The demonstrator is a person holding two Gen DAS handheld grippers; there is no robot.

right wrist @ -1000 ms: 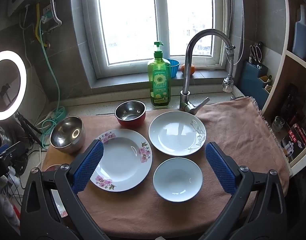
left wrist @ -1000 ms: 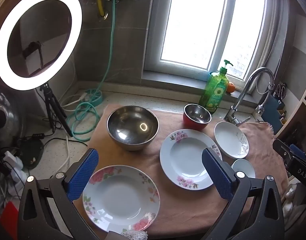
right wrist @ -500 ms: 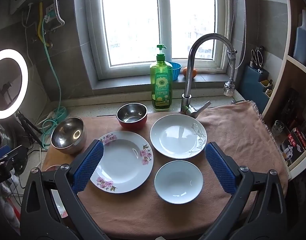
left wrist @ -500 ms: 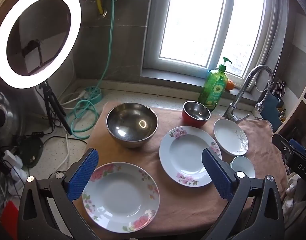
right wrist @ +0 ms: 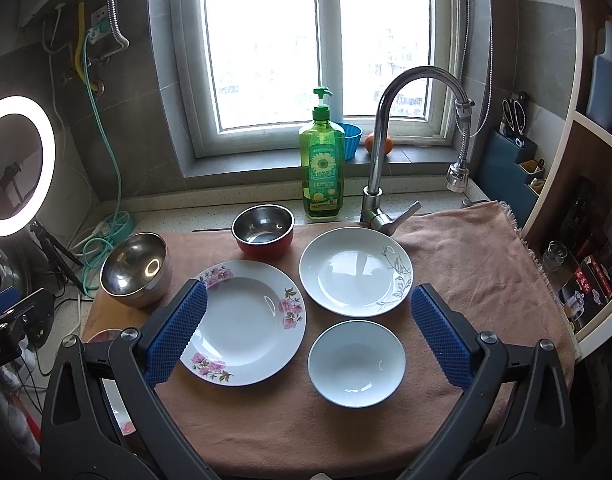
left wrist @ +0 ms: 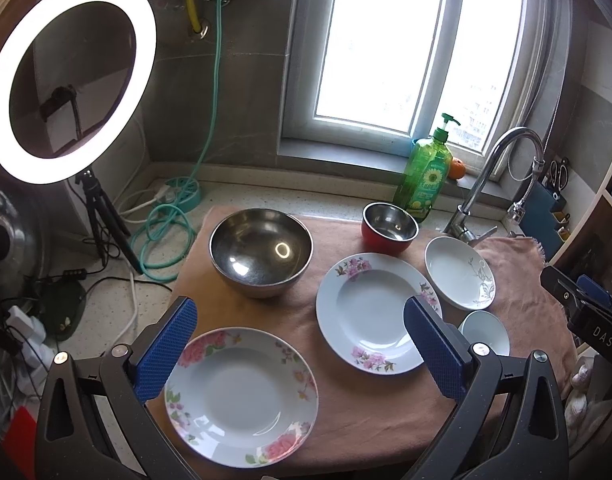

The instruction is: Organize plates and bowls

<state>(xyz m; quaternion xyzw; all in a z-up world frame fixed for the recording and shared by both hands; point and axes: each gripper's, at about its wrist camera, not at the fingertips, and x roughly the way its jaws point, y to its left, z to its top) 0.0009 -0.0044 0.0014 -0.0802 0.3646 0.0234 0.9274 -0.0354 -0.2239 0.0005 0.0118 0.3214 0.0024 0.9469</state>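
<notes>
Left hand-held gripper [left wrist: 299,350] shows whole near floral plate [left wrist: 241,396]; right barely, perhaps.

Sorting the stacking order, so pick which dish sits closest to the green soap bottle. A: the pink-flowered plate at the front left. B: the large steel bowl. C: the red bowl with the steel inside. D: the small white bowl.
C: the red bowl with the steel inside stands at the back of the brown towel, just left of and in front of the green soap bottle; the others lie farther off.
</notes>
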